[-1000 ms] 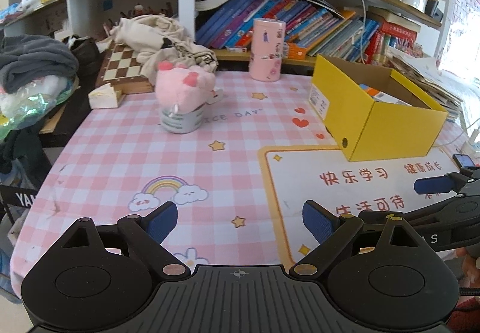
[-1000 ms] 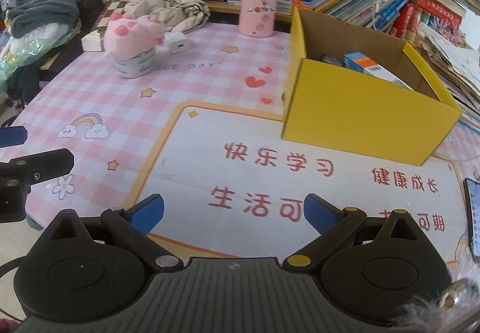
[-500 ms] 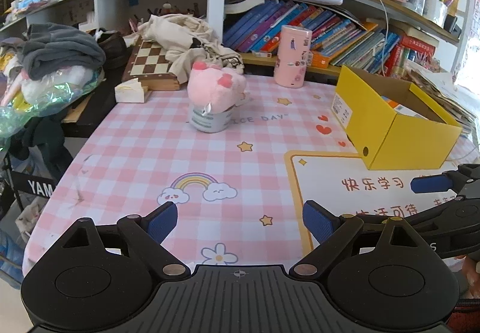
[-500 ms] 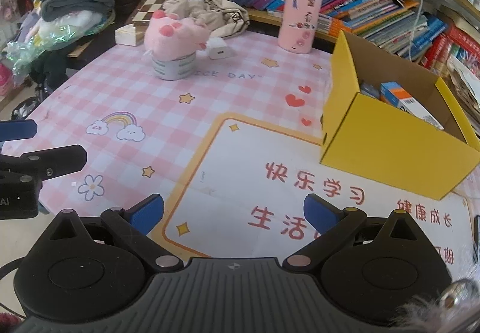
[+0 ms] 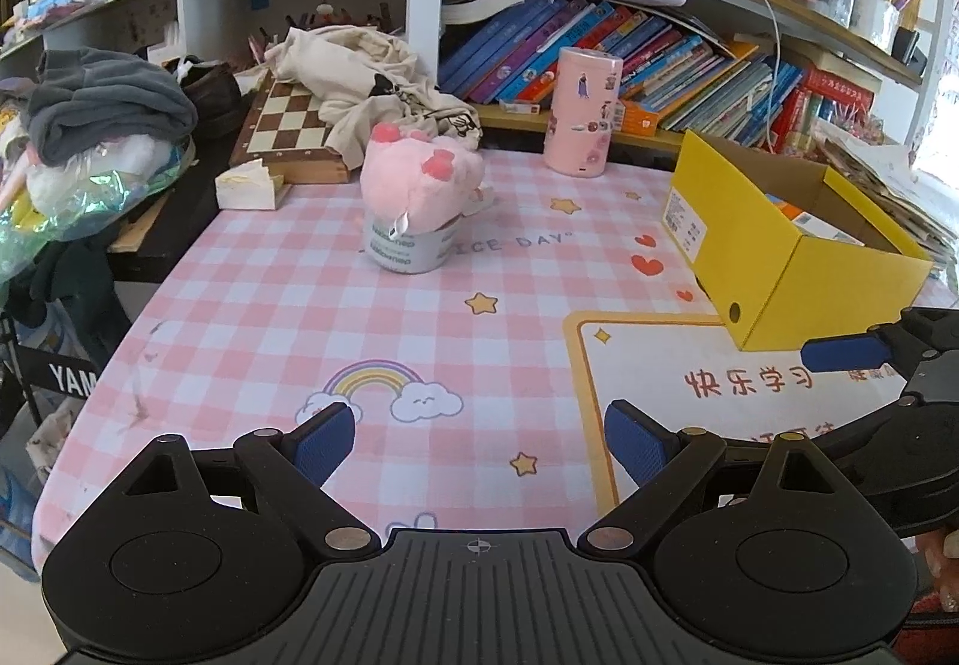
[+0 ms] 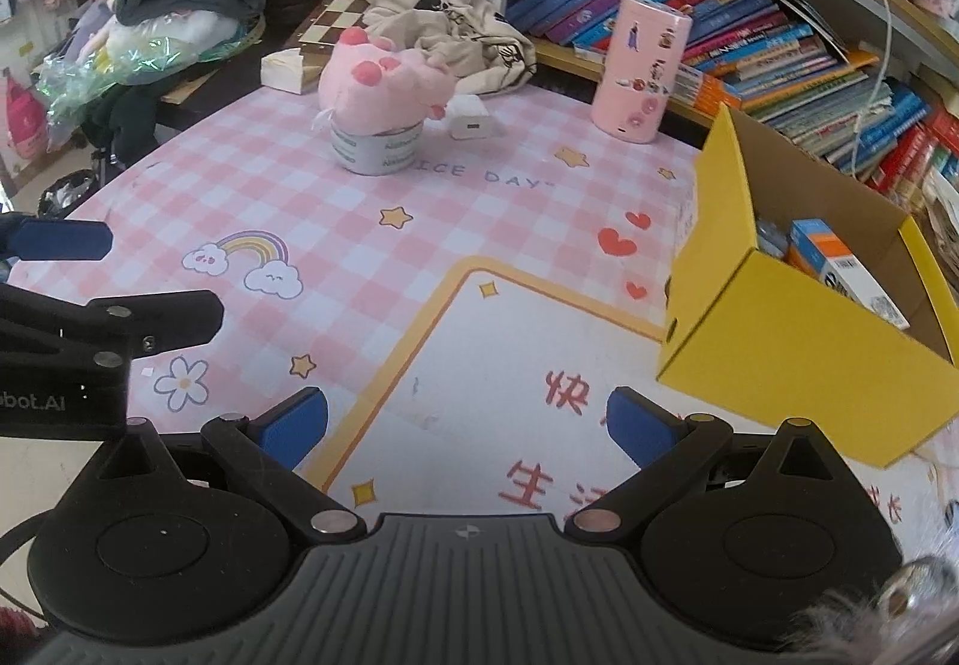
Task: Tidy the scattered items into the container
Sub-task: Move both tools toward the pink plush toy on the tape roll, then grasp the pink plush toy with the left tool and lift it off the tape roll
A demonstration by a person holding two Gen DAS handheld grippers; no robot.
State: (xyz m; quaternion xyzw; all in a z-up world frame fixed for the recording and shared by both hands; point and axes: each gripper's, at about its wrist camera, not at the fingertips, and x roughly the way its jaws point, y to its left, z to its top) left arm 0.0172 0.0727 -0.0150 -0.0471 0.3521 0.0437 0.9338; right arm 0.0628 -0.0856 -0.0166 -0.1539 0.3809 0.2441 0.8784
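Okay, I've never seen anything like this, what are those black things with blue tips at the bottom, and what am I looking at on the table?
Those are two hand-held grippers; a person carries one in each hand, and each has a wide-angle camera looking along its two fingers. One picture is from the left gripper, the other from the right gripper. Each also catches the other at its edge. The blue tips are the finger pads. Both grippers are open and hold nothing.

On the pink checked tablecloth you see a pink plush toy sitting on a roll of tape, a white charger beside it, a pink canister, and a yellow box with some small packs already inside.
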